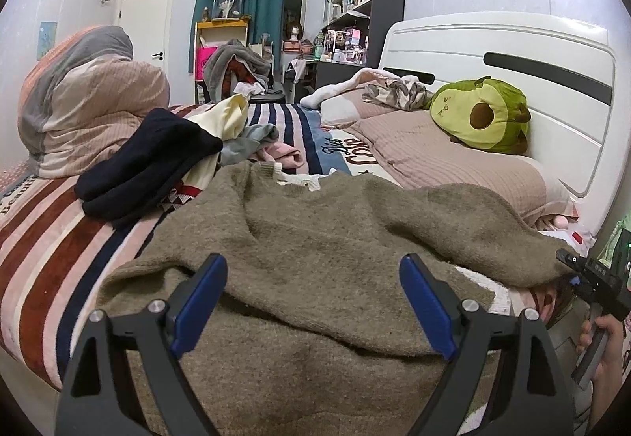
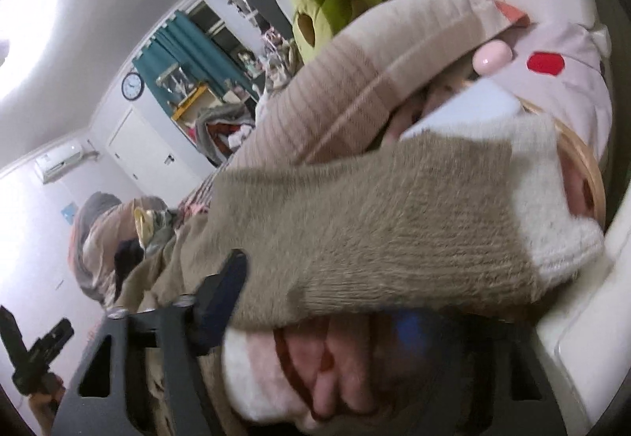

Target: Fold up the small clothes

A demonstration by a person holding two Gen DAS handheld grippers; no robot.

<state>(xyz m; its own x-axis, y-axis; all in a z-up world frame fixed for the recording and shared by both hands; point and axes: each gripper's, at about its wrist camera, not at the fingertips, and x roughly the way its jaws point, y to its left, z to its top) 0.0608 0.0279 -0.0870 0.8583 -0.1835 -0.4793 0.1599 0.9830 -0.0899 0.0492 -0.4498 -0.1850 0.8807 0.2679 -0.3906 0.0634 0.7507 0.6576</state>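
An olive-brown knit sweater lies spread and rumpled on the striped bed. My left gripper is open just above its near part, blue pads wide apart and empty. In the right wrist view the sweater's sleeve, with a cream cuff, drapes across my right gripper. One blue pad shows at the left; the other is hidden under the sleeve. In the left wrist view the right gripper sits at the sweater's right edge.
A heap of clothes, dark navy on top, lies at the left. A folded quilt stands behind it. Pillows and a green avocado plush lie by the white headboard.
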